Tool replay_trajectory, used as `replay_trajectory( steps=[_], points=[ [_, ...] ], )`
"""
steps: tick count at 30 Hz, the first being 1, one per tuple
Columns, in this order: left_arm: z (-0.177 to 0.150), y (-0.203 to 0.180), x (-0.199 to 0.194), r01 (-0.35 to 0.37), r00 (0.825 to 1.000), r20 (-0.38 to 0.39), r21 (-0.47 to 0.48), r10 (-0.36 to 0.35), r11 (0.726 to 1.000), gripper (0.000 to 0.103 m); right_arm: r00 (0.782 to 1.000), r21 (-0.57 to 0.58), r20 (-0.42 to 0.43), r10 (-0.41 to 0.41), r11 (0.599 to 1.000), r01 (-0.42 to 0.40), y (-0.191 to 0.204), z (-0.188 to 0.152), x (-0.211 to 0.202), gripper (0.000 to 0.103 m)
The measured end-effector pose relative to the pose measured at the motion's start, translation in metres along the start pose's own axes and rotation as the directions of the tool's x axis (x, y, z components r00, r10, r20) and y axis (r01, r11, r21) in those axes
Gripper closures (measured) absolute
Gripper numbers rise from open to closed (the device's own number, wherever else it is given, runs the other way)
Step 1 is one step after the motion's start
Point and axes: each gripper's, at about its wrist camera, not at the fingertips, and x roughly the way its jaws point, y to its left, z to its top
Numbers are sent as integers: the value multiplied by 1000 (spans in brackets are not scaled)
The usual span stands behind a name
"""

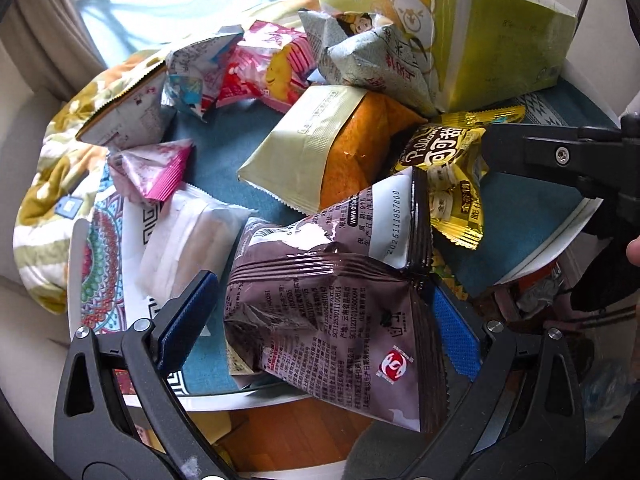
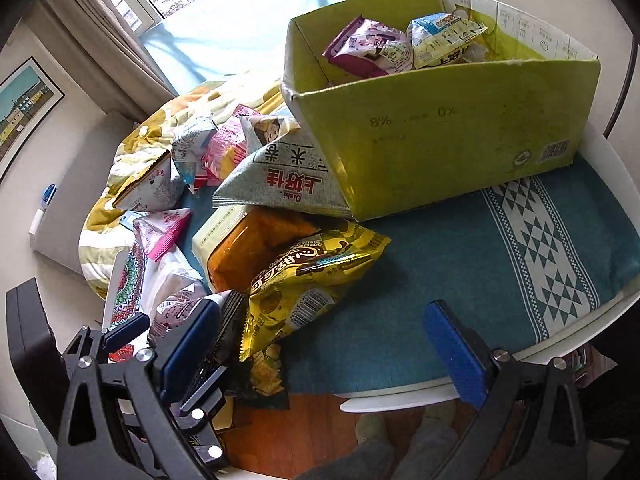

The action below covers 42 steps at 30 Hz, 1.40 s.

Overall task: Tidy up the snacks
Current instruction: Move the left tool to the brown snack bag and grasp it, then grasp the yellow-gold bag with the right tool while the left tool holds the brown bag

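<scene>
Brown snack bag sits right between the pads of my left claw, at the near edge of the surface, and the claw's pads stand wide on either side of it, not pinching yet as far as I can judge. I'm straddling it because it's the nearest packet of the heap and the easiest to lift clear. Its long axis runs away from me, tilted rightward: the crimped dark seal with the date code points up toward the gold bag, the other end hangs over the surface's rim toward me. My right claw hovers spread and empty over bare teal cloth, just beside the gold bag. The green box behind already holds a few packets, so that's my guess for the destination.
</scene>
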Motion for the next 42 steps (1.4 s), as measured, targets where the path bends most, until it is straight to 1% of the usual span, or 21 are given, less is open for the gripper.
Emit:
replay_trajectory(
  steps=[4, 6, 12, 19, 24, 27, 28, 29, 30, 31, 32, 33, 34, 42],
  points=[
    [0, 8, 9, 27, 999, -17, -26, -28, 999, 5, 1000, 21, -19, 4, 1000, -4, -3, 2, 14, 1],
    [-1, 11, 12, 33, 999, -24, -34, -34, 999, 12, 999, 35, -29, 14, 999, -13, -5, 4, 20, 1],
    [1, 14, 12, 51, 998, -24, -29, -51, 998, 21, 998, 40, -56, 25, 999, -22, -6, 9, 38, 1],
    [3, 22, 9, 75, 996, -38, -55, -77, 996, 23, 996, 29, -83, 19, 999, -16, -4, 12, 53, 2],
    [3, 23, 7, 78, 996, -37, -63, -80, 995, 23, 996, 12, -93, 15, 1000, -14, -4, 13, 61, 2],
    [3, 23, 3, 82, 996, -35, -68, -85, 994, 23, 994, 5, -105, 31, 1000, -31, -4, 14, 66, 11],
    [4, 24, 3, 84, 996, -35, -69, -86, 994, 23, 994, 2, -106, 41, 999, -41, -3, 15, 67, 16],
    [4, 24, 3, 84, 996, -34, -69, -87, 994, 23, 993, -5, -108, 46, 999, -47, -2, 16, 68, 24],
    [4, 24, 2, 84, 996, -33, -68, -87, 994, 23, 992, -14, -111, 53, 998, -55, 1, 16, 69, 27],
    [4, 24, 1, 85, 996, -32, -67, -87, 994, 23, 992, -22, -113, 51, 998, -54, 2, 16, 69, 28],
    [4, 24, 0, 85, 996, -30, -66, -87, 994, 23, 993, -26, -111, 45, 998, -49, 3, 16, 68, 34],
    [4, 24, -1, 87, 996, -27, -65, -89, 994, 23, 993, -32, -115, 38, 999, -42, 4, 15, 67, 35],
    [4, 24, -3, 88, 996, -25, -65, -90, 994, 23, 993, -33, -112, 40, 999, -44, 4, 14, 65, 39],
    [6, 25, -31, 90, 996, 24, -61, -89, 994, 23, 997, -23, -73, 36, 999, -38, 3, 12, 37, 39]
  ],
)
